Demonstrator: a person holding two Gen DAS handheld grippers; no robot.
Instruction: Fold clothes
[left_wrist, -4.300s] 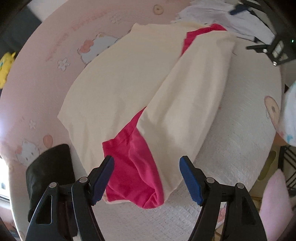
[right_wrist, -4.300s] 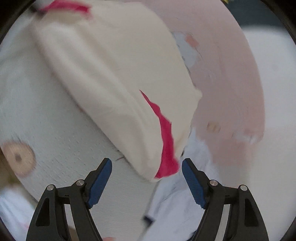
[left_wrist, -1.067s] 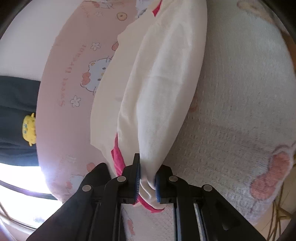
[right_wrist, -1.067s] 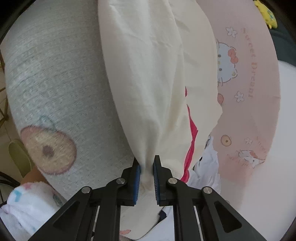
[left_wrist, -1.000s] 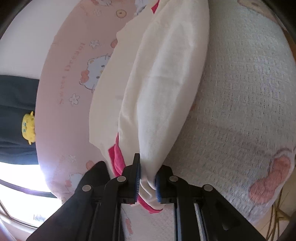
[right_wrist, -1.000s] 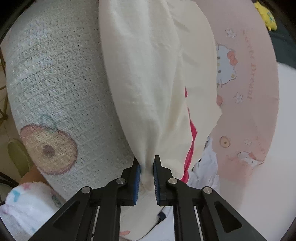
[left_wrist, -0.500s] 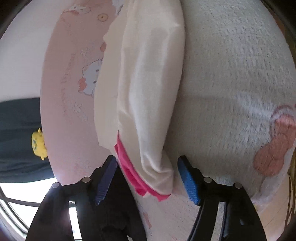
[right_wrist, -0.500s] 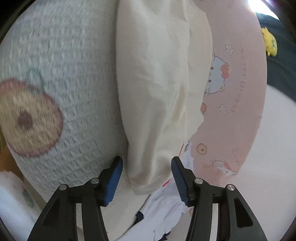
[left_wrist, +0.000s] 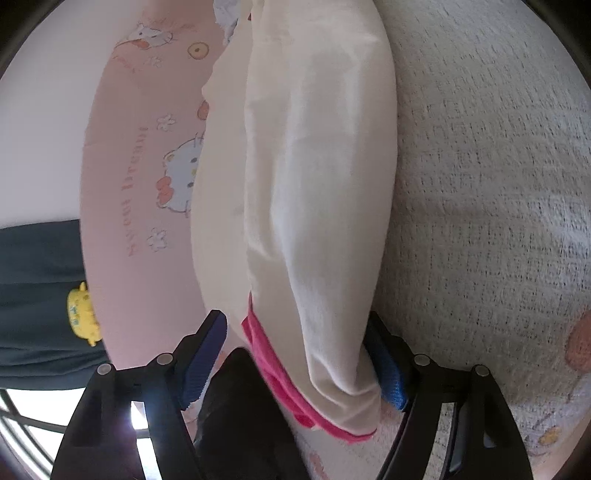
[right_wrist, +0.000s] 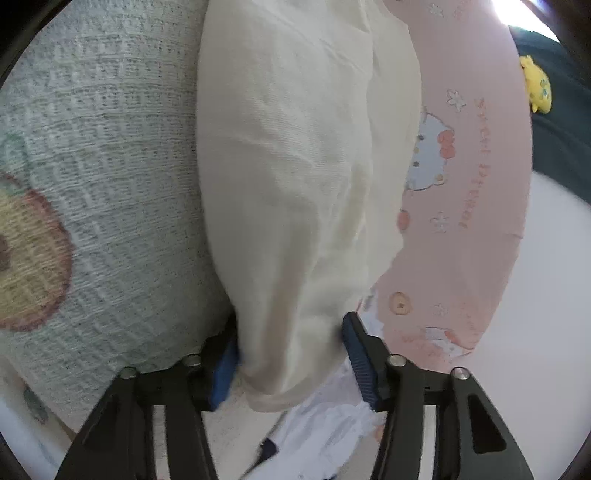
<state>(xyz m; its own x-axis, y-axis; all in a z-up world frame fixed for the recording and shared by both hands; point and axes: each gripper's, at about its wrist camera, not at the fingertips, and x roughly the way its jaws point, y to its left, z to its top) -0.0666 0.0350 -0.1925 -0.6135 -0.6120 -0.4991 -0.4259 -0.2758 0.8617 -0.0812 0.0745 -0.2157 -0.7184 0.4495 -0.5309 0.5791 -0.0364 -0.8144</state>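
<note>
Both tongs straddle opposite ends of the cream garment (left_wrist: 314, 192), which lies folded into a long narrow band. Left tongs (left_wrist: 295, 362) have their blue pads apart and are closing; the garment's end with its pink lining (left_wrist: 273, 369) lies between them, the right pad just beside the cream cloth, the left pad clear of it. Right tongs (right_wrist: 291, 362) are also closing, their pads close against either side of the garment's other end (right_wrist: 291, 192); whether they press on it I cannot tell.

Taking the garment as landmark: the white waffle-knit blanket (left_wrist: 480, 184) is under its one long edge, and the pink cartoon-print sheet (left_wrist: 122, 192) spreads out from its other long edge. Some black cloth (left_wrist: 240, 417) lies just beside the pink-lined end, near the left tongs. Crumpled white clothing (right_wrist: 332, 424) lies just past the opposite end, under the right tongs. Beyond the pink sheet, well apart from the garment, is a dark fabric with a yellow figure (left_wrist: 81, 314).
</note>
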